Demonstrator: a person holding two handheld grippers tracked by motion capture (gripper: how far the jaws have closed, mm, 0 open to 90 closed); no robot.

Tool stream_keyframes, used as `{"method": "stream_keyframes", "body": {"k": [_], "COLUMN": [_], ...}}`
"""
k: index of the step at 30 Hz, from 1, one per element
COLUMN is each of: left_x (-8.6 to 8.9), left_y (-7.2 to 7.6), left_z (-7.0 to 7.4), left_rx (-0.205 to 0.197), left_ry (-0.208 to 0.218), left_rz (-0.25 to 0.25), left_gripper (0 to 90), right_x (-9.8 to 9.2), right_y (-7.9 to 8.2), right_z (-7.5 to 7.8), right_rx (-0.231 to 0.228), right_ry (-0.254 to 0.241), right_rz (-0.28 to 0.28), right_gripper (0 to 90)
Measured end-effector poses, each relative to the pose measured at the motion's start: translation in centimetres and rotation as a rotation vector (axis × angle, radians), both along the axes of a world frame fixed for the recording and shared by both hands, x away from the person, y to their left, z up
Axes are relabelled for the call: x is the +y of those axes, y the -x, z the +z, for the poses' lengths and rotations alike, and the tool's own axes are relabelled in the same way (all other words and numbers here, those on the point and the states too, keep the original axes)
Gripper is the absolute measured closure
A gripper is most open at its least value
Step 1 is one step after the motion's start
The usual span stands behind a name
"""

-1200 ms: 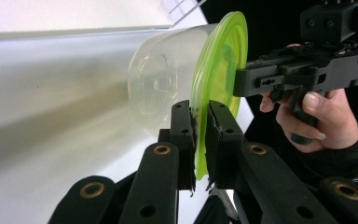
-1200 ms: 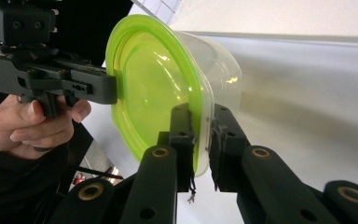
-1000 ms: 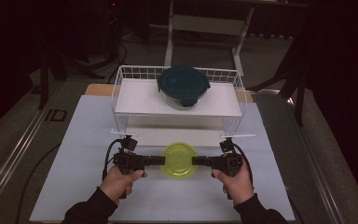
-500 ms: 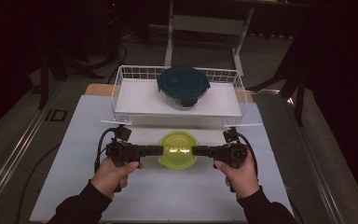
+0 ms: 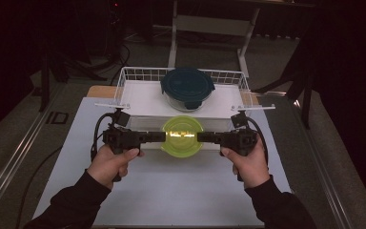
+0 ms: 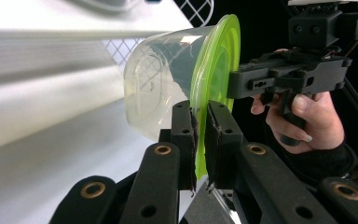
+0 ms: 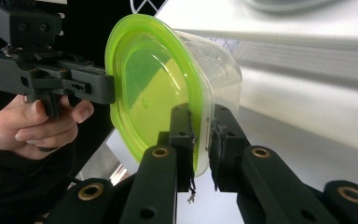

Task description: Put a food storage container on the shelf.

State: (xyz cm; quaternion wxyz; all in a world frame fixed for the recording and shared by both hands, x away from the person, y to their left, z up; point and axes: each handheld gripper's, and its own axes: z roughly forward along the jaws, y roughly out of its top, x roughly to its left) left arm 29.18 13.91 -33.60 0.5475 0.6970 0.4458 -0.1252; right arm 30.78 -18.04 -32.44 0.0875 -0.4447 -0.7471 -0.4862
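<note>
Raised since earlier, the clear round plastic container with lime-green lid [image 5: 182, 136] sits level, lid up, left gripper [image 5: 158, 137] and right gripper [image 5: 204, 137] clamping its rim above the white table [image 5: 171, 191], near the white wire basket [image 5: 124, 81].

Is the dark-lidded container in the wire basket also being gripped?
No. The dark-lidded container sits alone in the wire basket; the left gripper and right gripper clamp the green-lidded container.

Clear plastic container [image 5: 182, 138] with lime-green lid, upright, lifted off the table, just before the wire basket [image 5: 124, 81]
</note>
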Motion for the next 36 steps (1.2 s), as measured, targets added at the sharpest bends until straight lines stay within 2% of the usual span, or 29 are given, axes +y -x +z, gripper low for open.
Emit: {"method": "stream_keyframes", "body": {"k": [6,7,18,23,29,36], "left_x": [0.0,0.0,0.4,0.3,-0.2,-0.9], "left_y": [-1.1,-1.3,-3.4,-4.9,-7.2,-9.3], "left_z": [2.5,2.9,6.6,7.4,7.9,8.6], "left_rx": [-0.032,-0.035,-0.071,-0.071,-0.061,-0.044], "left_ry": [-0.001,0.002,0.01,0.01,0.007,0.0], "left_rz": [0.015,0.017,0.046,0.057,0.077,0.092], "left_gripper": [82.4,82.4,82.5,82.5,82.5,82.2], "right_x": [0.0,0.0,0.6,0.6,0.5,0.3], "right_y": [-1.2,-1.4,-3.8,-5.2,-7.1,-8.8], "right_z": [2.1,2.7,6.9,7.8,8.1,9.1], "right_rx": [-0.011,-0.026,-0.074,-0.077,-0.075,-0.068], "right_ry": [-0.023,-0.017,-0.02,-0.027,-0.029,-0.004], "right_rz": [-0.006,-0.008,-0.018,-0.038,-0.073,-0.119], "right_gripper": [80.6,80.7,80.6,80.6,80.5,80.5]}}
